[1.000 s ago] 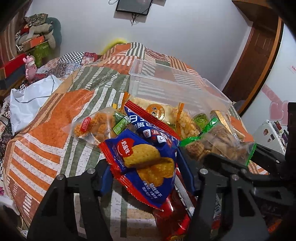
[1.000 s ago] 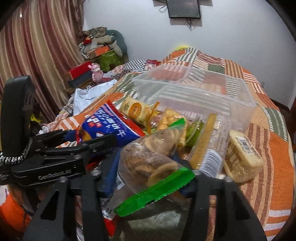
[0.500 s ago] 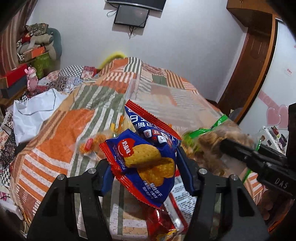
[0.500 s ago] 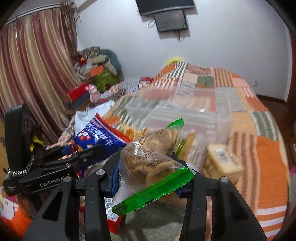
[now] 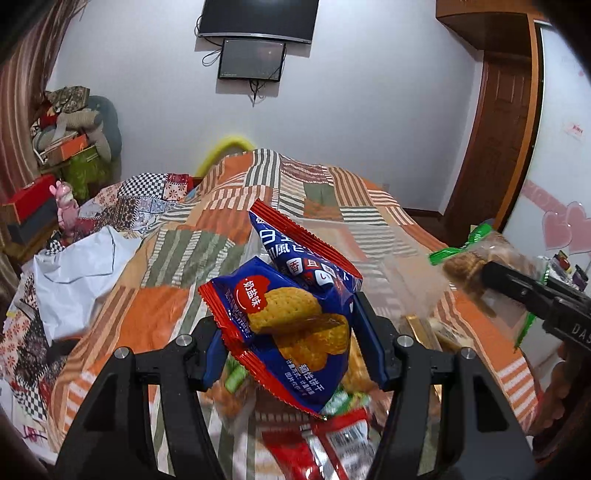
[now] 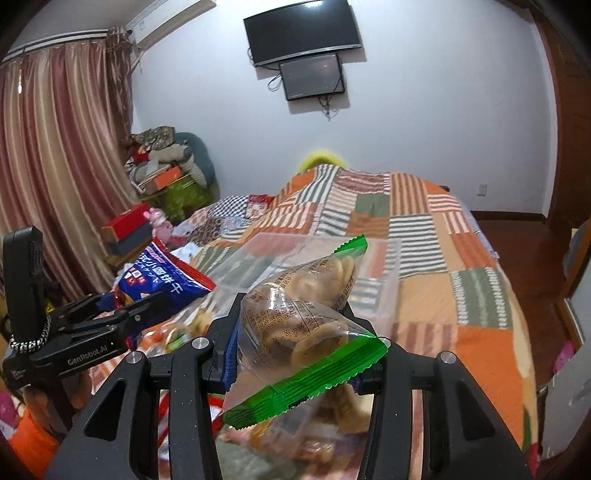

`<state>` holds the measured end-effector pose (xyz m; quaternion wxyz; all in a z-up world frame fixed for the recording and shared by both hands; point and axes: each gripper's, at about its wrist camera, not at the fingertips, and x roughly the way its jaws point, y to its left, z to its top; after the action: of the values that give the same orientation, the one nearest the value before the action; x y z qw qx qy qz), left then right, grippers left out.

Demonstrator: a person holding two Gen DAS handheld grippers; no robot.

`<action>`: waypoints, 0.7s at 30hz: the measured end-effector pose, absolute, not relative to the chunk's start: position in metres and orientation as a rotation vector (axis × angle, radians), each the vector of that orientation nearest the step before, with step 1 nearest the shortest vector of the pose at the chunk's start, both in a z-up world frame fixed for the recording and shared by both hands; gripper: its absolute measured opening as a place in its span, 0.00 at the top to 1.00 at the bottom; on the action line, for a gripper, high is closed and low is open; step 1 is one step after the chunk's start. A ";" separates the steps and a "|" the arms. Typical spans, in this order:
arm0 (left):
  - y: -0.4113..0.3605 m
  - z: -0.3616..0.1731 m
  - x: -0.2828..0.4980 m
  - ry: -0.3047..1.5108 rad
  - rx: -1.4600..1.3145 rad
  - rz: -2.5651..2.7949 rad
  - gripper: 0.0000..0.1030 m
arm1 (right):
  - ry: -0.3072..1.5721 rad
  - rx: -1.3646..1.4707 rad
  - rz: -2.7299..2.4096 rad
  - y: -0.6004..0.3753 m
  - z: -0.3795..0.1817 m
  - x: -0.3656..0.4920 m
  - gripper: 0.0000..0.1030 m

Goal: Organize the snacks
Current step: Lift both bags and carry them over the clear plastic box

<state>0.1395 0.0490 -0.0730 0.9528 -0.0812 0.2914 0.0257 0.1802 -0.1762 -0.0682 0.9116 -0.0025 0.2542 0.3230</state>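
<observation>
My left gripper [image 5: 288, 332] is shut on a blue and red biscuit packet [image 5: 291, 325] and holds it up above the bed; the packet also shows in the right wrist view [image 6: 162, 277]. My right gripper [image 6: 291, 332] is shut on a clear cookie bag with green ends [image 6: 306, 321], also lifted; the bag shows at the right of the left wrist view [image 5: 476, 258]. A clear plastic bin [image 6: 384, 266] sits on the patchwork bedspread [image 6: 480, 295] ahead of both grippers. Several loose snack packets [image 5: 340, 439] lie blurred below the left gripper.
A white bag [image 5: 77, 273] lies on the bed's left side. Boxes and a pink toy [image 5: 66, 203] stand beside the bed at left. A wooden door [image 5: 491, 147] is at right, curtains [image 6: 55, 166] at left, a TV [image 6: 303, 33] on the wall.
Both grippers have risen from the snack pile with their packets; the views now tilt up toward the wall and TV, and the pile and bin sit lower in frame.
</observation>
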 end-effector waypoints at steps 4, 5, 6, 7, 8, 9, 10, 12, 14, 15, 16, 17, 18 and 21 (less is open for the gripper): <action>0.050 -0.075 0.163 0.613 -0.161 0.038 0.41 | 0.519 0.013 0.652 -0.183 -0.065 0.194 0.60; 0.050 -0.075 0.169 0.617 -0.157 0.037 0.41 | 0.517 0.012 0.647 -0.183 -0.065 0.196 0.60; 0.050 -0.076 0.176 0.623 -0.149 0.039 0.41 | 0.514 0.007 0.637 -0.184 -0.064 0.200 0.60; 0.050 -0.076 0.182 0.626 -0.144 0.041 0.41 | 0.513 0.006 0.632 -0.184 -0.064 0.204 0.60; 0.050 -0.076 0.187 0.629 -0.140 0.039 0.41 | 0.514 0.004 0.631 -0.185 -0.063 0.207 0.60; 0.051 -0.076 0.193 0.633 -0.137 0.036 0.41 | 0.519 0.004 0.631 -0.185 -0.063 0.213 0.60; 0.051 -0.075 0.199 0.639 -0.133 0.031 0.41 | 0.524 0.003 0.630 -0.184 -0.063 0.218 0.60; 0.051 -0.075 0.209 0.647 -0.124 0.027 0.41 | 0.526 -0.006 0.620 -0.183 -0.064 0.226 0.60; 0.050 -0.075 0.218 0.656 -0.117 0.021 0.41 | 0.530 -0.014 0.610 -0.181 -0.065 0.234 0.60; 0.050 -0.074 0.224 0.659 -0.115 0.017 0.41 | 0.535 -0.014 0.608 -0.180 -0.065 0.238 0.60; 0.051 -0.074 0.229 0.663 -0.115 0.014 0.41 | 0.541 -0.014 0.608 -0.179 -0.066 0.241 0.60; 0.052 -0.074 0.235 0.671 -0.119 0.010 0.41 | 0.547 -0.013 0.610 -0.179 -0.066 0.246 0.60; 0.053 -0.075 0.240 0.681 -0.125 0.004 0.41 | 0.551 -0.013 0.612 -0.178 -0.066 0.249 0.60; 0.055 -0.078 0.256 0.709 -0.121 0.009 0.41 | 0.569 -0.021 0.608 -0.173 -0.069 0.260 0.60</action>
<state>0.2555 0.0552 -0.0779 0.9359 -0.0591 0.3471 0.0045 0.2596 -0.1733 -0.0687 0.9145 -0.0102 0.2761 0.2955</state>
